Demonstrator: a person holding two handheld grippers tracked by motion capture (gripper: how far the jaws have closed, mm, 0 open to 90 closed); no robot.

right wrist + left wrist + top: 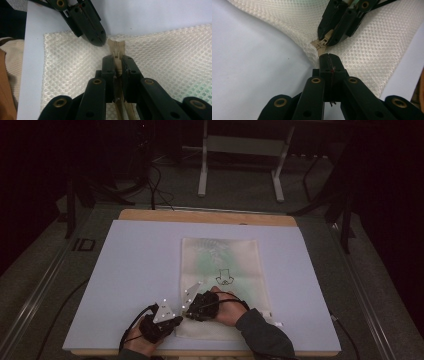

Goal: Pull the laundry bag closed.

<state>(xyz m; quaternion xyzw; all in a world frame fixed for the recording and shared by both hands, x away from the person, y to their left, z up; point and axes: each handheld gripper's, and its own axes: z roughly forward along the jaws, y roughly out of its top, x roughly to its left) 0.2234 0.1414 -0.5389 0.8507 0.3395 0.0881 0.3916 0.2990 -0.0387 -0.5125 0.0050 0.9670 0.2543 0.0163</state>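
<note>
A cream mesh pouch [220, 265] with a small black drawing lies flat on the pale mat [135, 270]. In the high view both grippers meet at its near left corner. My left gripper [329, 58] is shut, pinching the pouch's edge [312, 50] right at the beige zipper end [321, 51]. My right gripper [117, 60] is shut on the zipper pull [117, 65], with the zipper tape [125, 110] running back under its jaws. In the high view the left gripper [178, 320] sits just left of the right gripper [186, 312], tips almost touching.
The mat covers a wooden tabletop [205, 216] whose far edge shows. Behind it stands a metal frame [240, 150] on the floor, with cables [155, 185] nearby. A grey sleeve [262, 332] comes in at the near edge.
</note>
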